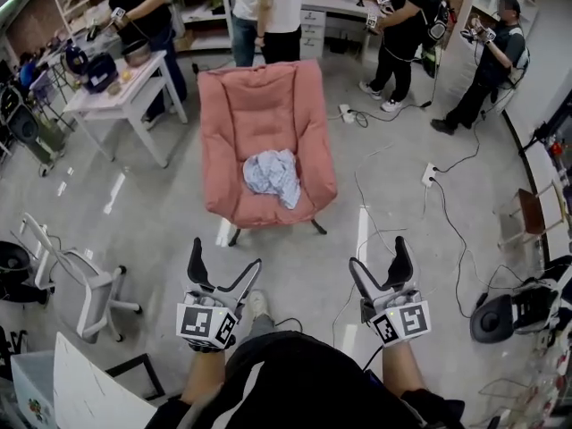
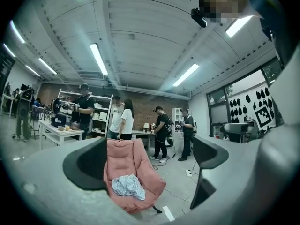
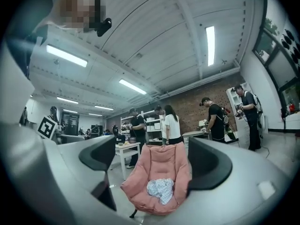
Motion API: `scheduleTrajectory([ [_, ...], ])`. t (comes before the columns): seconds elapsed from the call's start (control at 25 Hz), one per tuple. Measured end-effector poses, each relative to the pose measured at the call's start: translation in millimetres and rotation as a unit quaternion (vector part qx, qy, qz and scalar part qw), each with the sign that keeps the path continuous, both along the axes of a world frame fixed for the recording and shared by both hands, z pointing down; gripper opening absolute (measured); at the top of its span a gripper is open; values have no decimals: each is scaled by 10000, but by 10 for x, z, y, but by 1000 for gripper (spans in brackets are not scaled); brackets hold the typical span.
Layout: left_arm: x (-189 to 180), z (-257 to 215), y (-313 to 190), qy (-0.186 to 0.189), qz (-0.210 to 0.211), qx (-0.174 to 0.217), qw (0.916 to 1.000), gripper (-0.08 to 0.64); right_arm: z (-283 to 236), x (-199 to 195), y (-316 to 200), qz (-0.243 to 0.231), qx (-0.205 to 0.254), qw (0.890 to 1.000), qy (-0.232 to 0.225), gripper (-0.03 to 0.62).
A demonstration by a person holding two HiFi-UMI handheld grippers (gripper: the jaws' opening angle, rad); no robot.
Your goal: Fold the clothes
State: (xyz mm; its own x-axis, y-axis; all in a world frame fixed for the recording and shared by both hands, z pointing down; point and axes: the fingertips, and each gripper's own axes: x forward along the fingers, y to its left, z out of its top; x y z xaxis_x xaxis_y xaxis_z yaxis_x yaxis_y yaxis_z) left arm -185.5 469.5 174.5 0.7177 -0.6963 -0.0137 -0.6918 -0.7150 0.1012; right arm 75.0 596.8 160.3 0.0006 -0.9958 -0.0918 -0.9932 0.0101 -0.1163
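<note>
Head view: we hold the left gripper (image 1: 224, 278) and right gripper (image 1: 381, 274) with jaws spread and empty, well short of the crumpled garment (image 1: 273, 176) on the pink chair (image 1: 264, 105), where floor cables (image 1: 374, 224) could trip our approach.

left claw (image 1: 223, 275): jaws apart, empty | right claw (image 1: 380, 268): jaws apart, empty

clothes (image 1: 273, 176) | pale checked, crumpled heap | on pink chair (image 1: 259, 105) seat
</note>
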Motion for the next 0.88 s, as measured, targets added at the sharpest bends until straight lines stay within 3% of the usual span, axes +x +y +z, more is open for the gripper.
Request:
scheduleTrajectory([
  [0.4,-161,-27,-1288,-134,166,186,9996,560,-99,-294,-1377,-21,28,9999,120,459],
  [0.88,-502,293,-2332,-428,272,-76,9987,535,104,-857,-2588,-336,-236,9989,241,375],
])
